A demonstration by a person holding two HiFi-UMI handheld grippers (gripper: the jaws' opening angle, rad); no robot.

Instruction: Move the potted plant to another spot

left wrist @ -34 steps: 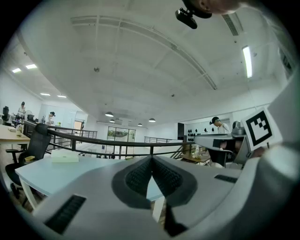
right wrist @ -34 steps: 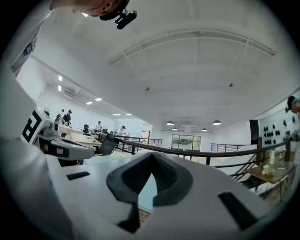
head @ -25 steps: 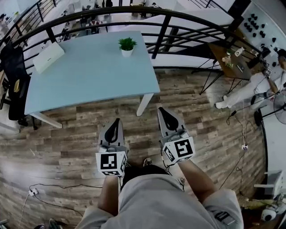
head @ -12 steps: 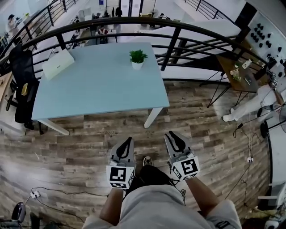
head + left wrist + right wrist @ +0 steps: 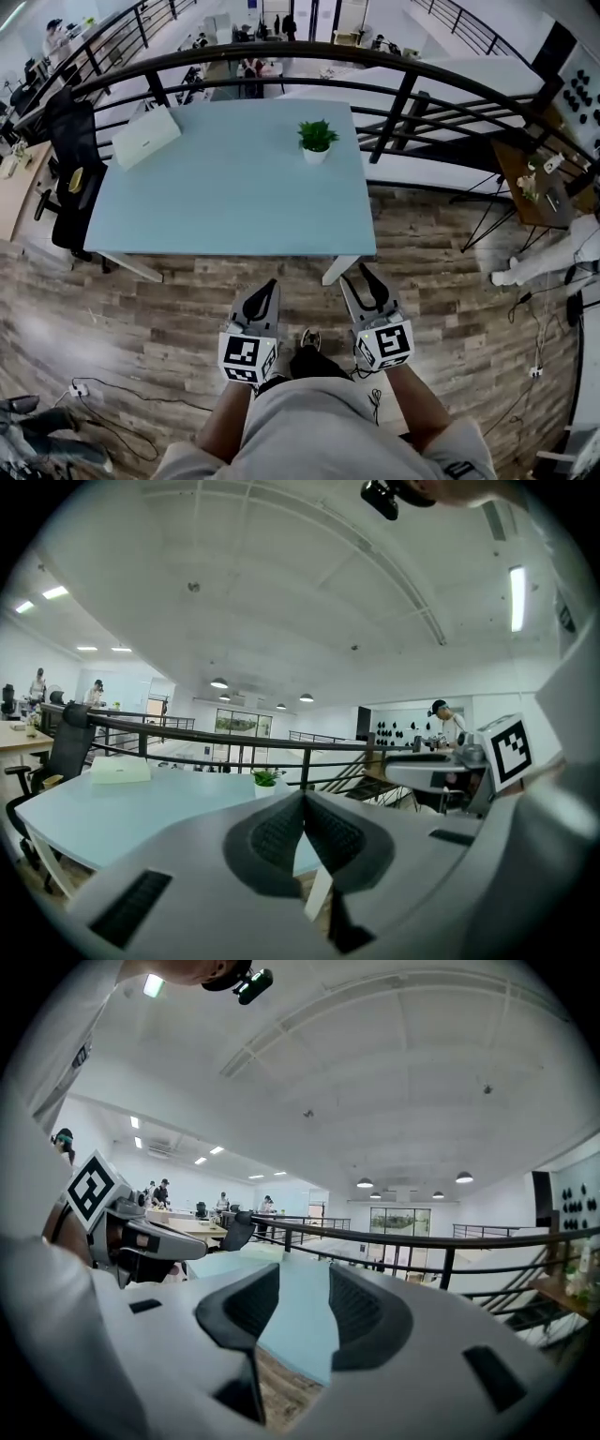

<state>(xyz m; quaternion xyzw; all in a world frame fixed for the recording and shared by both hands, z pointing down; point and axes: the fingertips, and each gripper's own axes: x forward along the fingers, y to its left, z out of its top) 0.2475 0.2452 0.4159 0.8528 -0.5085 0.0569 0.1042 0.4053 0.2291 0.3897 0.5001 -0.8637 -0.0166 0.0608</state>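
- Left tongs point(image 5: 303, 799): clenched, nothing between them; probably just carried along.
- Right tongs point(image 5: 304, 1277): jaws apart and empty, and they have just been opening, likely readied for the pot.
- Both are held low ahead of the person, short of the desk point(image 5: 234, 187). This reads as approach, no reach yet.
- Potted plant point(image 5: 317, 141): upright near the desk's far edge, well apart from both tongs.
- Against a second ago: desk and plant sit nearer in the head view, and the tongs are now close to its near edge.
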